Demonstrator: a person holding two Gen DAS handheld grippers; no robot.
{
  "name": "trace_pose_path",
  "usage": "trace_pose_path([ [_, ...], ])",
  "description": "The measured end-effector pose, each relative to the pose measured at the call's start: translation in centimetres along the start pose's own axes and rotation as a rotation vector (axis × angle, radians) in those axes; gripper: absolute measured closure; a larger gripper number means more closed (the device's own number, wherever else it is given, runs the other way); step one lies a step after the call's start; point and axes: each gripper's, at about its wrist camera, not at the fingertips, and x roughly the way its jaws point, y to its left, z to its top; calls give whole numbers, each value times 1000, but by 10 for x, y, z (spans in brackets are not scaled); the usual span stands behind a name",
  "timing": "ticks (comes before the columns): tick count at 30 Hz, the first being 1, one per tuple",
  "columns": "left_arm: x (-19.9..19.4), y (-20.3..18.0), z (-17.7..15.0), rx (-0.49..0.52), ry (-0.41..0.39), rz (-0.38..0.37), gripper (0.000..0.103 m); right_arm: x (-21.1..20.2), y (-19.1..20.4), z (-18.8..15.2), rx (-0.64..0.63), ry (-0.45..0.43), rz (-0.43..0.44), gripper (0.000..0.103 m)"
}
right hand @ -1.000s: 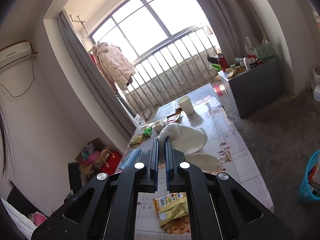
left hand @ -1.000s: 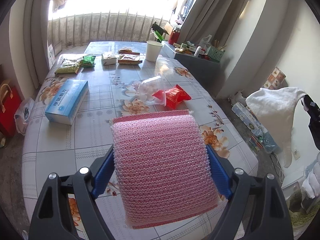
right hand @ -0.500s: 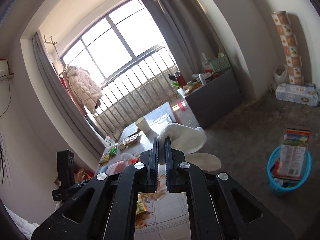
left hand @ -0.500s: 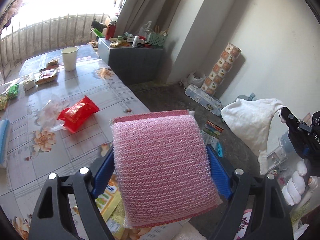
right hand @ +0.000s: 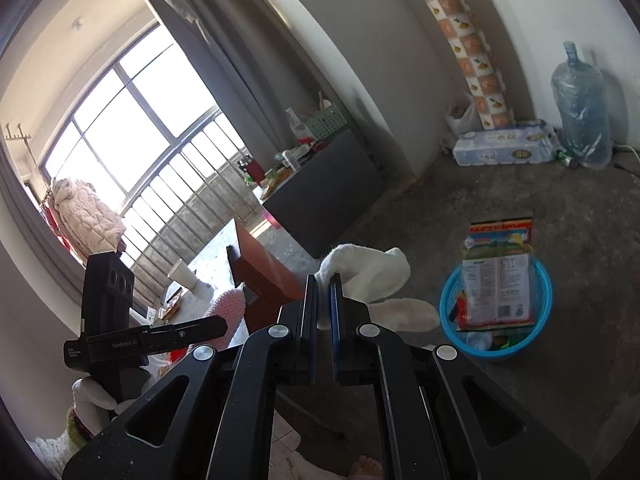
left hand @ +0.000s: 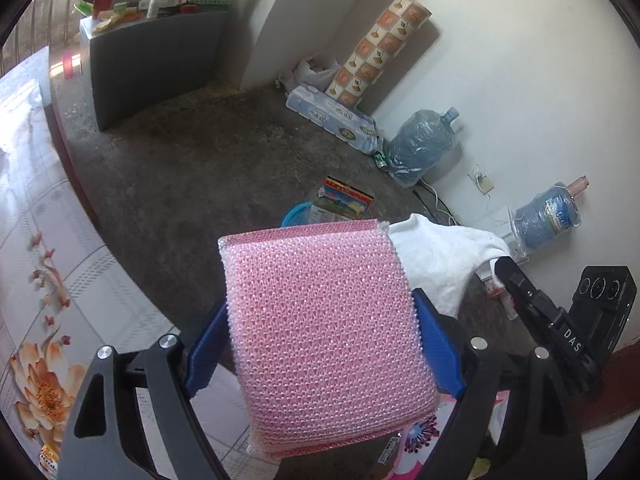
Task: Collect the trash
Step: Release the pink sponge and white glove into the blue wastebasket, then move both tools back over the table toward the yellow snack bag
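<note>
Both hands have swung away from the flowered tabletop [left hand: 36, 264] toward the concrete floor, so the blue trash basket [right hand: 496, 312], a second ago far off at the frame edge, now sits close ahead of the right gripper [right hand: 323, 292]. That gripper's jaws are clenched on a white cloth [right hand: 368, 272], which bunches above the fingertips and droops in a lobe toward the basket. The left gripper [left hand: 320, 320] stands wide, its blue pads [left hand: 436, 344] pressing both edges of a pink bubble-wrap pad [left hand: 324, 336] that fills the space between them; the grip looks the same as before. Seen from the left wrist, the basket's blue rim [left hand: 294, 216] just peeks out above the pad, with a printed snack bag [left hand: 344, 196] standing in it. The right wrist view shows that bag [right hand: 498, 272] upright in the basket, with other wrappers below it that are too small to name, possibly red and green packets. Against the wall stand a patterned roll [right hand: 472, 60], a pack of tissue rolls [right hand: 504, 152] and a large water bottle [right hand: 580, 112].
</note>
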Motion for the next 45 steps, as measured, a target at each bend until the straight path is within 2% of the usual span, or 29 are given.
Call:
trace_pose_path([
  [3,52,6,17,-56,101,-18,20,17,-32,1,63,26,-34,99],
  [8,129,9,43,-87,194,-4,20,51,-84,4,170,58,-81,98],
  [15,210,-6,80,-105,227,-4,19,94,-144,14,305,45,-148,98],
  [18,241,-7,91,-138,227,-3,15,108,-166,13,367,29,-154,92],
  [20,261,-2,94,-169,239,16,15,124,-187,6,408,52,-169,73],
  [25,288,10,89,-226,298,12,15,147,-225,-20,514,127,-230,71],
  [31,272,6,91,-179,278,-8,15,133,-230,-33,527,133,-242,71],
  [36,235,-5,95,-135,234,-30,15,126,-228,-32,517,113,-244,71],
  [41,175,-11,90,-61,204,-31,15,106,-205,-29,461,92,-241,61],
  [45,102,-3,77,-1,158,-13,15,82,-171,-29,414,75,-208,55],
])
